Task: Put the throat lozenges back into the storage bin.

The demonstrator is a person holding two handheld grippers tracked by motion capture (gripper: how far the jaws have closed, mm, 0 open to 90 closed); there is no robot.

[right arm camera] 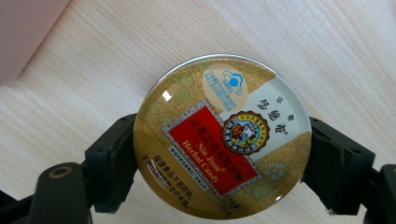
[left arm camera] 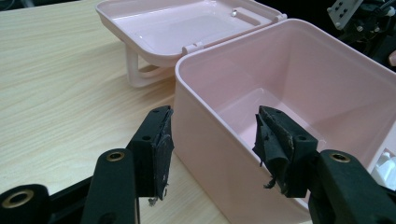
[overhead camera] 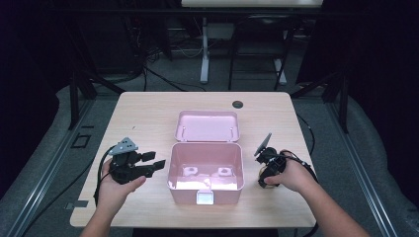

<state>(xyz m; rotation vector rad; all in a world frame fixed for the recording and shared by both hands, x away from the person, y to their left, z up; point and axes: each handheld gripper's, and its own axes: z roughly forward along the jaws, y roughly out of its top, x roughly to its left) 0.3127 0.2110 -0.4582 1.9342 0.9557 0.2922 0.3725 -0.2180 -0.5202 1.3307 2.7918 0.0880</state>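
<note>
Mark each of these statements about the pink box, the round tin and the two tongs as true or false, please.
1. The pink box stands open, its lid lying back on the table. True.
2. The right tongs hold a round candy tin by its edges. True.
3. The tin already lies inside the box. False: it is in the right tongs, over the wooden table beside the box.
4. The left tongs are shut on the box wall. False: they are open, one jaw on each side of the wall, not clamping it.
5. The tin's label has a red panel. True.
</note>
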